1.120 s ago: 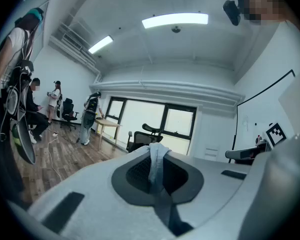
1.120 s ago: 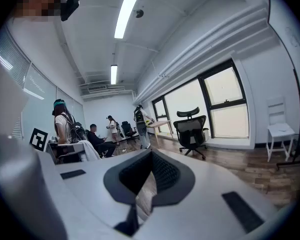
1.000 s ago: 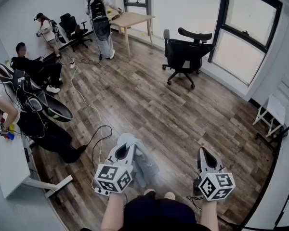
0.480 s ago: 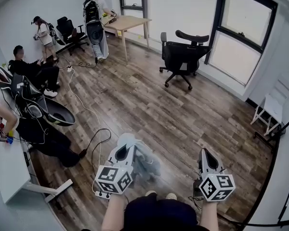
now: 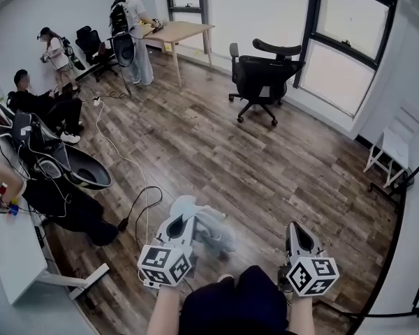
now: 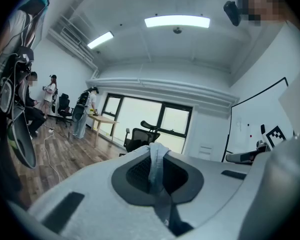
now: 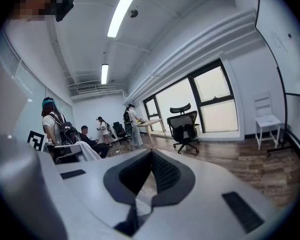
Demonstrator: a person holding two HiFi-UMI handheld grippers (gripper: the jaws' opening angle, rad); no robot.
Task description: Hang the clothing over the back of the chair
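A black office chair (image 5: 265, 79) stands far ahead by the windows, its back turned toward the glass. My left gripper (image 5: 177, 215) is shut on a light blue-grey garment (image 5: 208, 227) that bunches and hangs to the right of its jaws over the wooden floor. In the left gripper view a strip of the garment (image 6: 156, 165) is pinched between the closed jaws of the left gripper (image 6: 157, 149), with the chair (image 6: 140, 137) small beyond. My right gripper (image 5: 296, 229) is held level at the lower right, tips together and nothing in them. The right gripper view shows the right gripper (image 7: 151, 155) aimed toward the chair (image 7: 185, 126).
Several people sit and stand along the left wall and by a wooden table (image 5: 178, 30) at the back. A white desk (image 5: 14, 253) is at the near left, a cable (image 5: 136, 201) trails over the floor, and a white chair (image 5: 394, 155) stands at the right wall.
Both grippers have shifted forward and slightly lower, the garment still in the left one. The room has slid a little leftward in the head view.
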